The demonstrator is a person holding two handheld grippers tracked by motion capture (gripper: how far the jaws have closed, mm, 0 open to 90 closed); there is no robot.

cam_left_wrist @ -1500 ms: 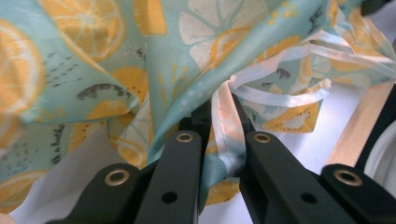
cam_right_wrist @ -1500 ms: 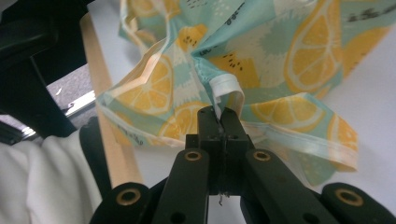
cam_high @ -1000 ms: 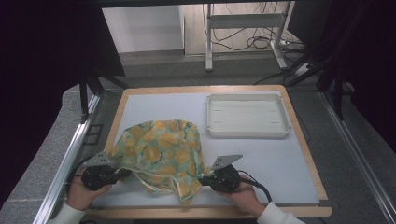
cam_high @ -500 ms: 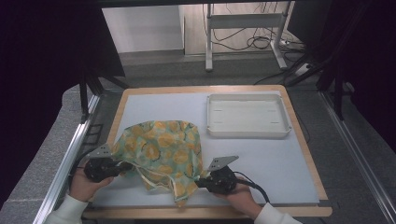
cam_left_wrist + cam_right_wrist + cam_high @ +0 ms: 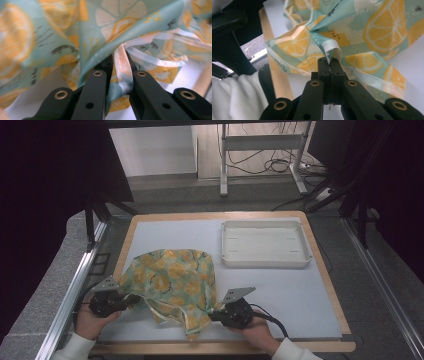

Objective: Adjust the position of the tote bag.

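We pinch a lemon-print cloth [image 5: 172, 287] on the table [image 5: 300, 295]. Our left gripper [image 5: 131, 300] and right gripper [image 5: 214, 316] each clamp its hem.

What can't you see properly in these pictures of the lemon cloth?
- Table under the cloth, high view: hidden by it.
- Left tool tips, left gripper view: wrapped in cloth folds.
- Cloth's far folds, left gripper view: blurred.
- Tray inside, high view: marks too small to read.
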